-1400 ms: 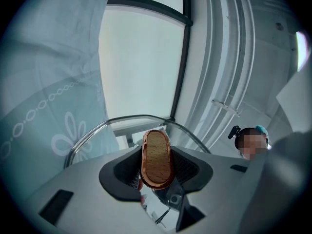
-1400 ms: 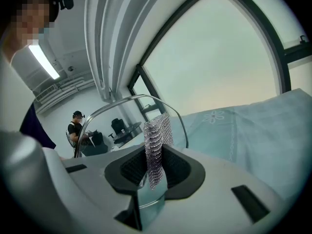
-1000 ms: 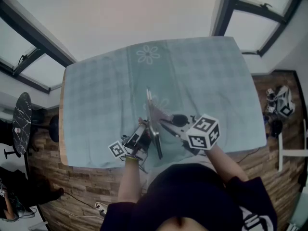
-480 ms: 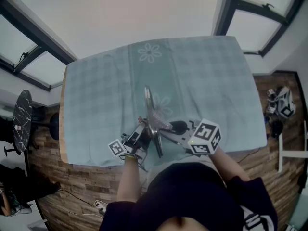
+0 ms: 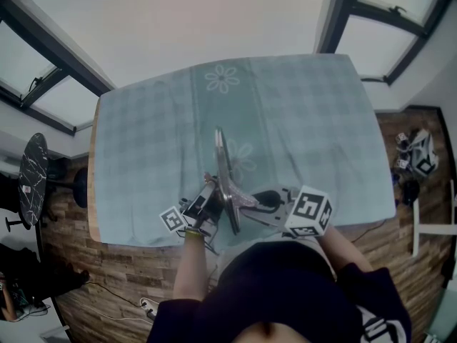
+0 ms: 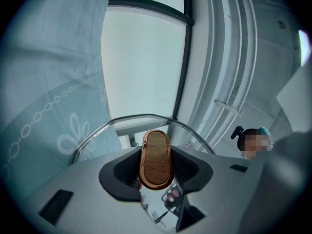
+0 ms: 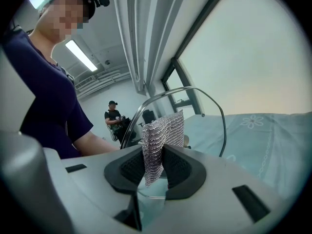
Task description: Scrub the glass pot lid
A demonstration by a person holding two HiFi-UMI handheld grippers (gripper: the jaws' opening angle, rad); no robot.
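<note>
L gripper [image 6: 156, 165] jaws clamped on the wood-topped knob [image 6: 156, 147] of the glass lid [image 5: 222, 164], standing it on edge above the near side of the tablecloth [image 5: 314, 120] so the face is exposed; R gripper [image 7: 155, 167] jaws pinched on a steel mesh scrubber [image 7: 165, 130], free flap looks laid on the glass, prob mid-scrub w/ L bracing
</note>
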